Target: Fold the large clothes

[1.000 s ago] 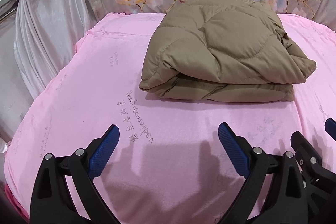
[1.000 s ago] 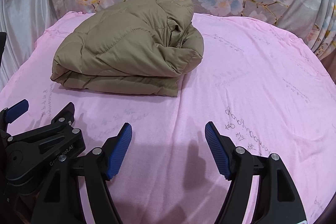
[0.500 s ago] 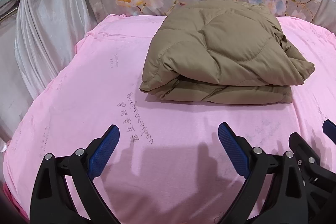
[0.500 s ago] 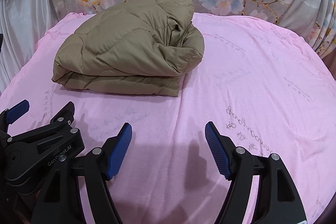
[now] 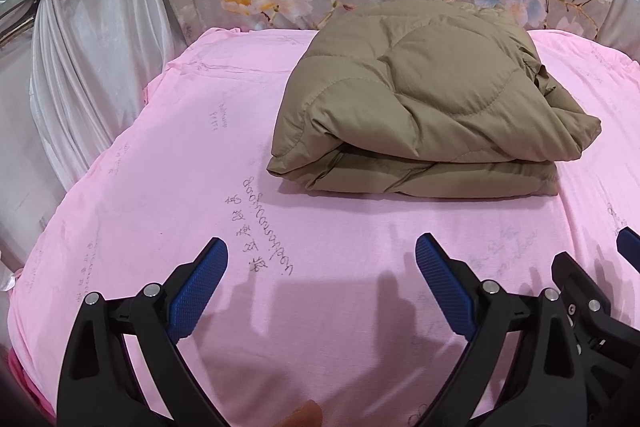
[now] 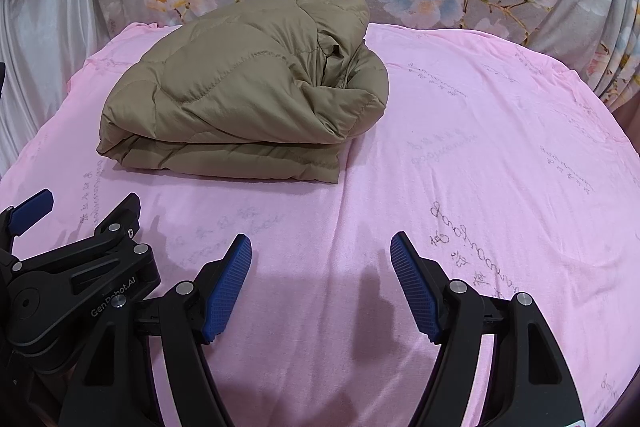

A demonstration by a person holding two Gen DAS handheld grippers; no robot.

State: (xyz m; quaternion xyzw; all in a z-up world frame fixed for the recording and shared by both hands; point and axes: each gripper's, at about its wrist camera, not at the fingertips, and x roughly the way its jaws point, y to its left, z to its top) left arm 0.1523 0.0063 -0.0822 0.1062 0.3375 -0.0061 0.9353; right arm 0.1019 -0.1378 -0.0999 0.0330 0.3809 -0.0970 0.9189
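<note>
Nothing has changed since a second ago: the folded tan quilted jacket lies untouched on the pink sheet, and the left gripper and right gripper both stay wide apart, empty.

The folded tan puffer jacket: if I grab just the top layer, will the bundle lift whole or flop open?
The tan puffer jacket looks puffy and soft, so probably light but floppy. Its layers lie loosely stacked; lifting the top one alone would likely unfold it. The smooth shell may slip between pads.

Folded jacket on pink bed
</note>
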